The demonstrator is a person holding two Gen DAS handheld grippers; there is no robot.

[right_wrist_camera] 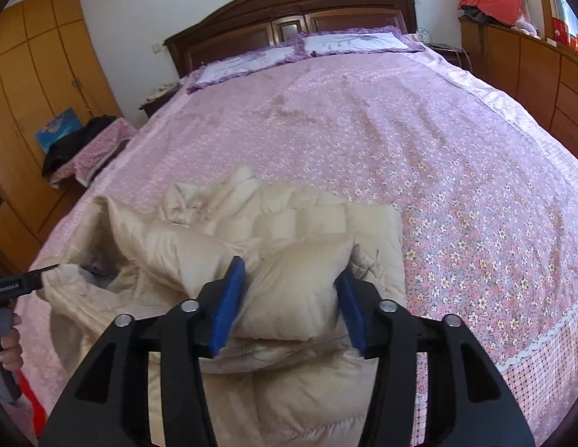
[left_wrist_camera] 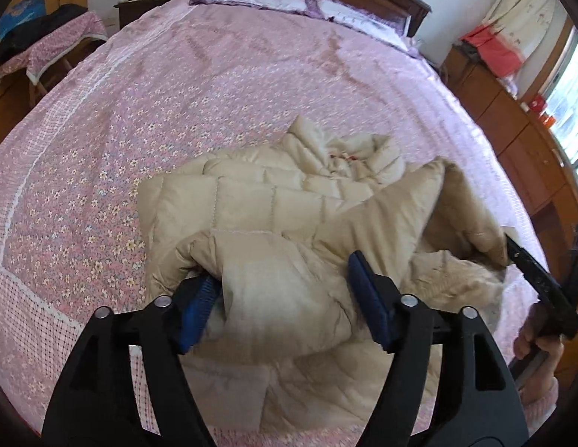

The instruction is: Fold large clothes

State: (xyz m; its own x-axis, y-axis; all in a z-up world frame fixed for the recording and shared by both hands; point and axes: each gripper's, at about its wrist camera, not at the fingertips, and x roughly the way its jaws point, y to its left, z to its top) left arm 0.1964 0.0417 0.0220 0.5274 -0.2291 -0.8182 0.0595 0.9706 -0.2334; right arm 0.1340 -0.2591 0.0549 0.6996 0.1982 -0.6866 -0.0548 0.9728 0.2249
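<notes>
Jacket: my cream puffer jacket (left_wrist_camera: 289, 201) lies bunched near the foot of the bed.
Left gripper (left_wrist_camera: 285, 298): jaws apart — a padded fold sits loose between them.
Right gripper (right_wrist_camera: 289, 305): jaws apart around another puffy fold.
Bedspread (left_wrist_camera: 177, 93): pink floral, under everything.

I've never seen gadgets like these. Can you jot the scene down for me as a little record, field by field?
Place: bed with a pink floral bedspread
Garment: beige puffy coat, partly folded
Left gripper: open, coat bulging between its blue pads
Right gripper: open, a fold between its pads
Pillows: at the headboard
</notes>
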